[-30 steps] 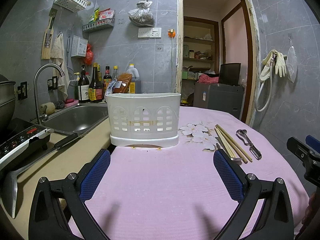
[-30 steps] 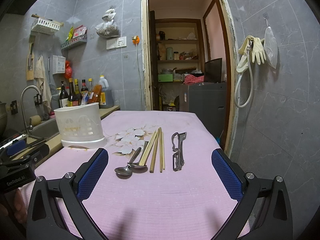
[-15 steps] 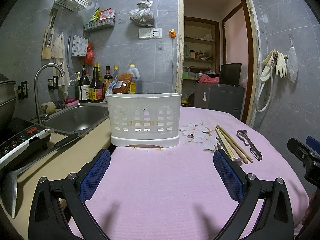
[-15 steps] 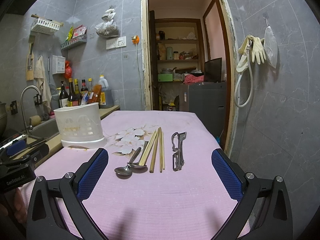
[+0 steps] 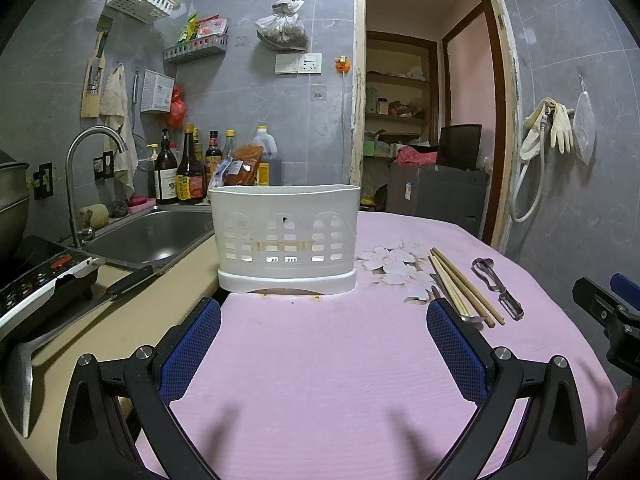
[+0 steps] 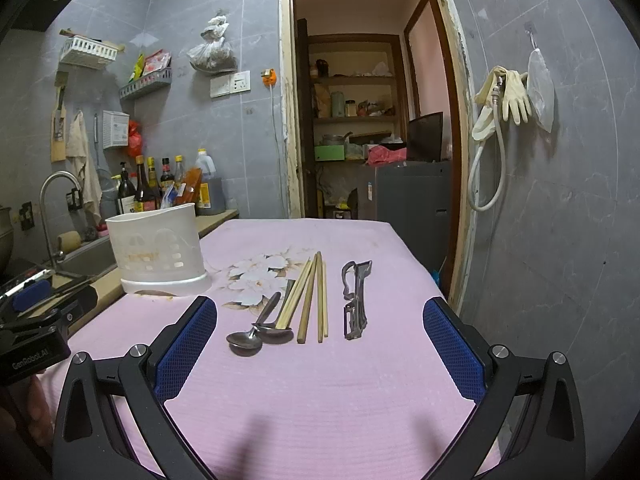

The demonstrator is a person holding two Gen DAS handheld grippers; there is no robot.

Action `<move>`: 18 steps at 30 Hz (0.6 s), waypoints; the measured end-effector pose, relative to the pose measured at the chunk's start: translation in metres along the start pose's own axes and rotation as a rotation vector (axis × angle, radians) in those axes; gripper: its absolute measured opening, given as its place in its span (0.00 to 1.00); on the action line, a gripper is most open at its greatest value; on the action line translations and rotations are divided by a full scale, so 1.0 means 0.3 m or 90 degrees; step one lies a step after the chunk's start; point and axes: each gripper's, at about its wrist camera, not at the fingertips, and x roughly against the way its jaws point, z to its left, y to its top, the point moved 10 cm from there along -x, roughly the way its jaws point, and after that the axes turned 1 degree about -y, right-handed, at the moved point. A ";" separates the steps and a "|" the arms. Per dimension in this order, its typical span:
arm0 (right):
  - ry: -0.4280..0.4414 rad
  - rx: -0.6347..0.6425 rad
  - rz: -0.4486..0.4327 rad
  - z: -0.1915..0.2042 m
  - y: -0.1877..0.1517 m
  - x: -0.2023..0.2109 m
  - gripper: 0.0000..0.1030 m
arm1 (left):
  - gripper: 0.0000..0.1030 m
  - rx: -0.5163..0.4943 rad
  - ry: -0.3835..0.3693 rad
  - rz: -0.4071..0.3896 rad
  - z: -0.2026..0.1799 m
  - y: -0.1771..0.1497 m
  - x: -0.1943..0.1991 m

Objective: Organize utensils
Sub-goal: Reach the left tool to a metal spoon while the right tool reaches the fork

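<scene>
Both grippers, left (image 5: pixel 324 340) and right (image 6: pixel 320 344), gape empty; spoons (image 6: pixel 256 336), chopsticks (image 6: pixel 310 300), probably a peeler (image 6: pixel 354 300) at twelve o'clock await lifting into white caddy (image 6: pixel 156 248).

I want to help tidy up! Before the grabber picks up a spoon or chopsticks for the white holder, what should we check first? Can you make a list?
1. Right gripper open and empty: ok, nothing between its blue pads.
2. Left gripper open and empty: ok.
3. White utensil holder upright on the pink cloth: ok.
4. Holder has room inside: cannot tell, its inside is hidden.
5. Utensils reachable: ok, two spoons, chopsticks and peeler lie flat ahead of the right gripper.
6. Spoons free to lift alone: not ok, their handles overlap each other and run under the leftmost chopsticks.
</scene>
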 end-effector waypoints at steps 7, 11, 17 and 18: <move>-0.004 0.021 -0.025 -0.033 0.056 -0.011 1.00 | 0.98 -0.011 -0.003 -0.017 -0.031 0.050 -0.028; -0.007 0.025 -0.042 -0.055 0.101 -0.022 1.00 | 0.98 -0.010 -0.009 -0.037 -0.054 0.100 -0.046; -0.019 0.051 -0.069 -0.089 0.184 -0.068 1.00 | 0.98 -0.040 -0.018 -0.069 -0.106 0.182 -0.091; -0.021 0.056 -0.070 -0.095 0.194 -0.078 1.00 | 0.98 -0.046 -0.021 -0.071 -0.115 0.194 -0.104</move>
